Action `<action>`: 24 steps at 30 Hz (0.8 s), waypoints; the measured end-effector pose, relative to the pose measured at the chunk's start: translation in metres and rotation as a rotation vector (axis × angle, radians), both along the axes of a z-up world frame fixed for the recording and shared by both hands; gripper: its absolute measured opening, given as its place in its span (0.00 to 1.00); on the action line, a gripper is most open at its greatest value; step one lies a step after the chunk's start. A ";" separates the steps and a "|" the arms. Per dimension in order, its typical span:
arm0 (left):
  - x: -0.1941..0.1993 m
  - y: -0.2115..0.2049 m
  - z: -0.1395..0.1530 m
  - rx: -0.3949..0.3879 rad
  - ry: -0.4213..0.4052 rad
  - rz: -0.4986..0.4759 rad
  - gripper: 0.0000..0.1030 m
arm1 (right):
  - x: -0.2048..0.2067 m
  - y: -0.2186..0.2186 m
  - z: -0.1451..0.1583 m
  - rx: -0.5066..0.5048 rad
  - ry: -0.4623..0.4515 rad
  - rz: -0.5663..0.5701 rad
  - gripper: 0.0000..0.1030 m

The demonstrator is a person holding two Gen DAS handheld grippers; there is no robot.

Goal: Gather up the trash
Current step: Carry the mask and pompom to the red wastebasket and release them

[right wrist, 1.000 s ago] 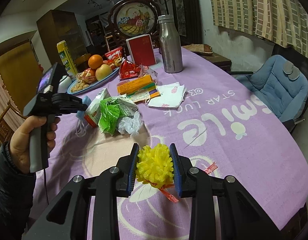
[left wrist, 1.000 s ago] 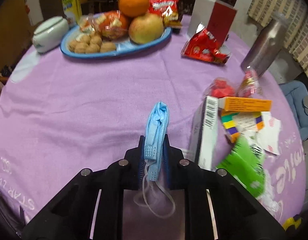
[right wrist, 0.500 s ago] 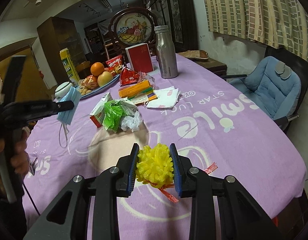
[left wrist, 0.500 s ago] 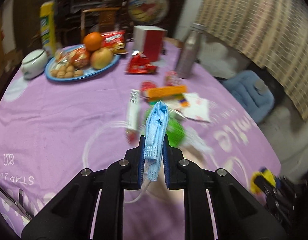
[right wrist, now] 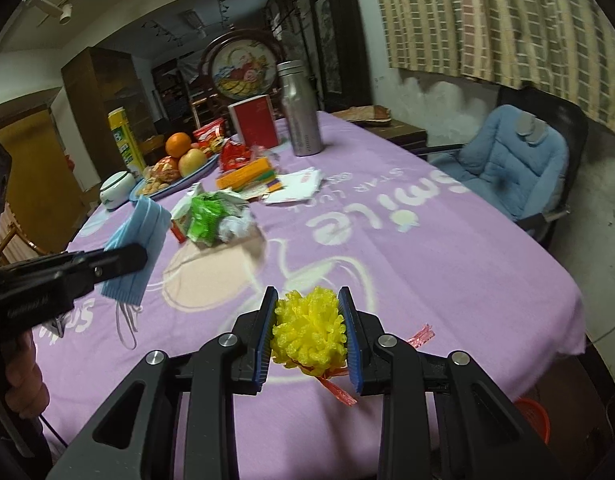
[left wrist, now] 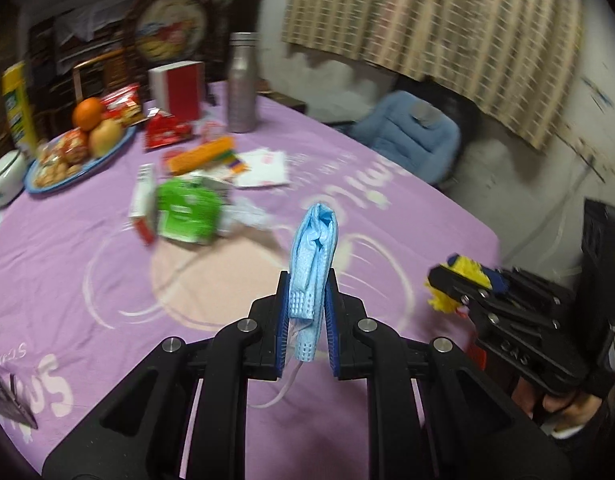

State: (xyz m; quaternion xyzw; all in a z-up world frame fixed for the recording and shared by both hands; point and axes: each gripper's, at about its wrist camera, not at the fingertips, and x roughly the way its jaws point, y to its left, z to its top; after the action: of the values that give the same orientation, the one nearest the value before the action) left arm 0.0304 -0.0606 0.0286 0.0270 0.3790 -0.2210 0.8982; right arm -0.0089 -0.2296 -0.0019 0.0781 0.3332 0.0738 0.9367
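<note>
The table (right wrist: 447, 248), covered in purple cloth, is bearing a green wrapper (right wrist: 205, 220), steel bottle (right wrist: 303, 110) and fruit plate (right wrist: 175, 180), all lying well beyond the jaws.

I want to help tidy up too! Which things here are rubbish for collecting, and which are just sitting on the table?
Rubbish: blue face mask in the left gripper; yellow foam net in the right gripper; crumpled green wrapper; red snack wrapper.

Just sitting: metal bottle, fruit plate, red box.
</note>
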 end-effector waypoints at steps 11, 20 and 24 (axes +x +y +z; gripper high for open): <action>-0.041 -0.074 -0.012 0.013 -0.031 -0.253 0.17 | -0.051 -0.083 -0.020 0.022 -0.008 -0.151 0.30; -0.062 -0.155 -0.035 0.051 0.019 -0.480 0.17 | -0.093 -0.164 -0.067 0.068 0.055 -0.298 0.30; -0.075 -0.206 -0.056 0.083 0.064 -0.584 0.17 | -0.111 -0.213 -0.102 0.113 0.130 -0.403 0.30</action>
State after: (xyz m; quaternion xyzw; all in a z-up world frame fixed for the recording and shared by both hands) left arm -0.0448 -0.2668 -0.0275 0.1647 0.3919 -0.4552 0.7823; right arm -0.1204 -0.4426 -0.1038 0.2002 0.3658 -0.1018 0.9032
